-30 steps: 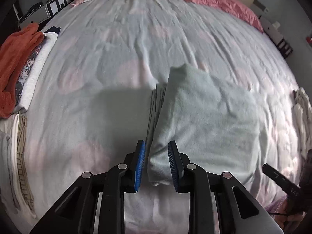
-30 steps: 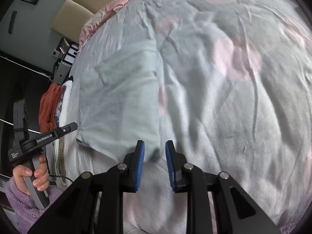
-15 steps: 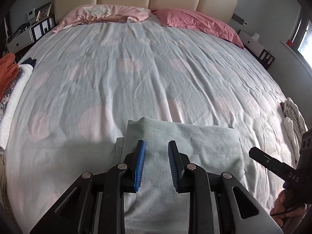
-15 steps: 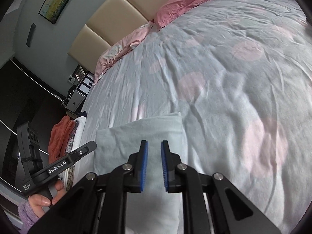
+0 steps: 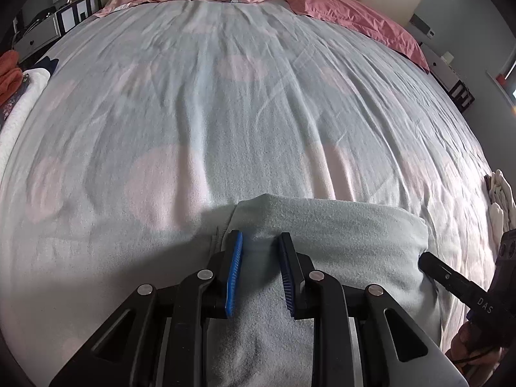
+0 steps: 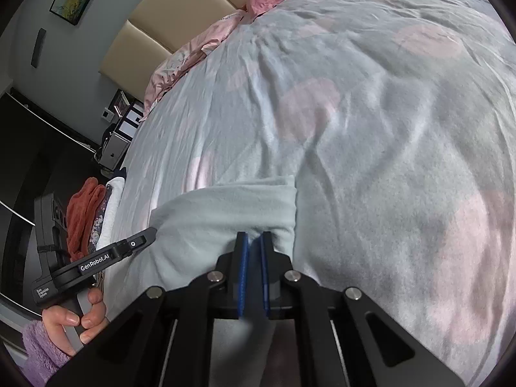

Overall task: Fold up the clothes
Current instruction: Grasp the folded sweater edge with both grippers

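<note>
A folded pale green garment (image 5: 338, 232) lies on the bed's sheet (image 5: 225, 113), at the near edge of both views. In the left wrist view, my left gripper (image 5: 260, 237) stands over its left end, shut on a thick fold that bunches up between the blue pads. The right gripper (image 6: 254, 237) is at the garment's (image 6: 225, 213) right end. Its jaws are closing, and the pads are almost together with a fold of cloth pinched between them. Each wrist view shows the other gripper at the garment's far side, held by a hand.
A pile of folded clothes, orange on top (image 6: 84, 213), sits at the bed's left edge. White clothes (image 5: 500, 200) lie at the right edge. Pink pillows (image 5: 354, 16) and a padded headboard (image 6: 180, 32) are at the far end. A nightstand (image 6: 116, 148) stands at the left.
Both grippers have come down over the garment's ends, which now sits closer under them. The right jaws have narrowed onto the cloth. The left jaws keep the same gap.
</note>
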Motion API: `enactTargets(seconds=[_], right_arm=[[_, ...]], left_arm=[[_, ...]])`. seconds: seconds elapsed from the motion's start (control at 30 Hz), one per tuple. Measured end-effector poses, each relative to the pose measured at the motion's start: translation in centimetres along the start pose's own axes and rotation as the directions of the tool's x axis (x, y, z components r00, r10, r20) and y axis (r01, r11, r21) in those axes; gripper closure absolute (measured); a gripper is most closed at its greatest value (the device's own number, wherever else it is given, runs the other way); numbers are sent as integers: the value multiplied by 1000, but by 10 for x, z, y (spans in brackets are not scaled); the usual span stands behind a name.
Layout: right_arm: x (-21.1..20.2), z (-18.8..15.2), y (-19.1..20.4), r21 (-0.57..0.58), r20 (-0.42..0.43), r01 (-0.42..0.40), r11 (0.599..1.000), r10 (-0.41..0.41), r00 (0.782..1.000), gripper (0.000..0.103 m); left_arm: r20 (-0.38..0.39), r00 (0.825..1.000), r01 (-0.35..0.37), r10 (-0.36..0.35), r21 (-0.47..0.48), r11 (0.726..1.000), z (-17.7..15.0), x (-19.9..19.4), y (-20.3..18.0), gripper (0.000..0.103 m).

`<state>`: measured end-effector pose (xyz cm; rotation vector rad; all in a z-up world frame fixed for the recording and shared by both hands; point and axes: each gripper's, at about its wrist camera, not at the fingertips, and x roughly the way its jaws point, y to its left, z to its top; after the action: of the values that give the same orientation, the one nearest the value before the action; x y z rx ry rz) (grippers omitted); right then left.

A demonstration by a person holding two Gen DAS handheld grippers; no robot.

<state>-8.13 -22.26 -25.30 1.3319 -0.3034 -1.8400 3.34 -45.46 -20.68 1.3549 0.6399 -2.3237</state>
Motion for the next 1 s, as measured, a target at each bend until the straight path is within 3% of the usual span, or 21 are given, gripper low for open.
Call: enactTargets(seconds=[0.23,0.4,0.5,0.6,0.73,0.87,1.0], right_arm=[[-21,-6,4,7,54,1,1000,-1,999,93],[-39,-12,-4,70,74,-19,997,14,997,89],[-41,-15,-10,106,62,-17,994,10,998,86],[-43,-18,-10,116,52,-17,993,11,999,77],[-43,-21,-9,123,33,-32,992,28,999,64],[-35,-24,-13,147,-11,-30,989,32,999,57],[-30,-25,-13,140,-25,-23,990,27,999,57]], left_arm=[[72,997,-43,43,-4,999,-11,-27,-8,77],[113,990,-78,87,-84,993,-19,-50,10,70],[74,996,-26,40,-186,982,-20,-53,30,70],[12,998,56,-55,-274,960,-24,-46,44,70],[-49,994,82,-101,-298,951,-27,-33,44,69],[-85,990,81,-115,-327,942,-30,-21,48,53],[-84,976,148,-201,-425,893,-31,-14,65,48]])
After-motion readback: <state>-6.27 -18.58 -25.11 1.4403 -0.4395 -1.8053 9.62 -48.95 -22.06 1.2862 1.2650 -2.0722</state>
